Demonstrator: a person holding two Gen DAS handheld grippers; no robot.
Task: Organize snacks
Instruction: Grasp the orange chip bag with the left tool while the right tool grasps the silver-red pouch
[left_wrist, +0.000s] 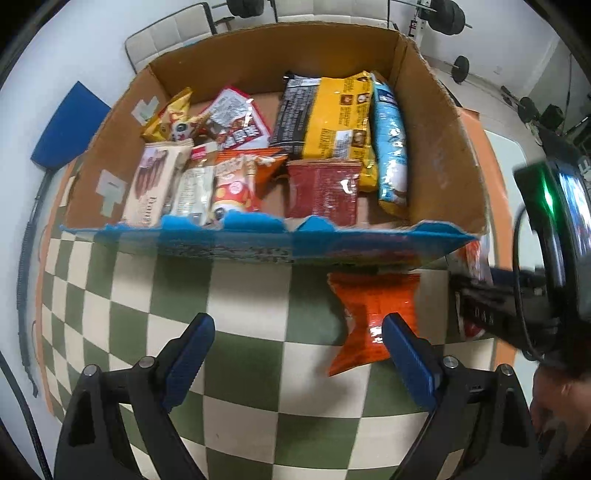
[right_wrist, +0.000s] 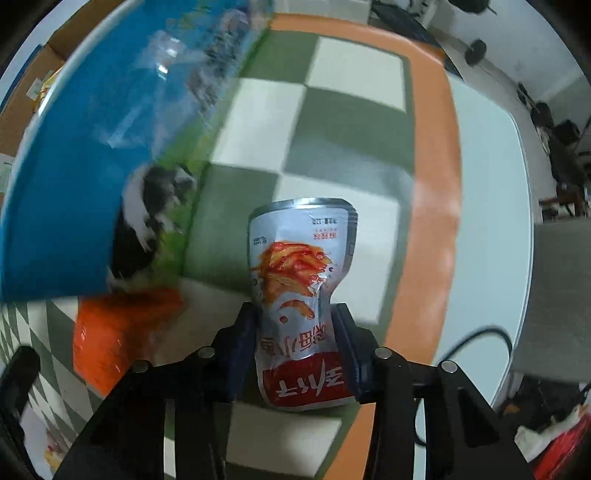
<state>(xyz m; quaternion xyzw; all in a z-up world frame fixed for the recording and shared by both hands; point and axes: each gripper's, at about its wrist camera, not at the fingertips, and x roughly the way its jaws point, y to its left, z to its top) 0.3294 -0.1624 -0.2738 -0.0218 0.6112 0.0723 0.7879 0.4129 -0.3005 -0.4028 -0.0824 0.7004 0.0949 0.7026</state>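
A cardboard box with a blue printed front flap holds several snack packs, among them a yellow bag and a dark red pack. An orange snack bag lies on the checkered mat in front of the box. My left gripper is open and empty, its right finger beside the orange bag. My right gripper is shut on a silver and red snack pouch, held above the mat. The orange bag shows blurred at lower left there.
The green and cream checkered mat with an orange border covers a white table. The box's blue side fills the left of the right wrist view. The right gripper's body is at the right edge. A blue chair stands beyond the table.
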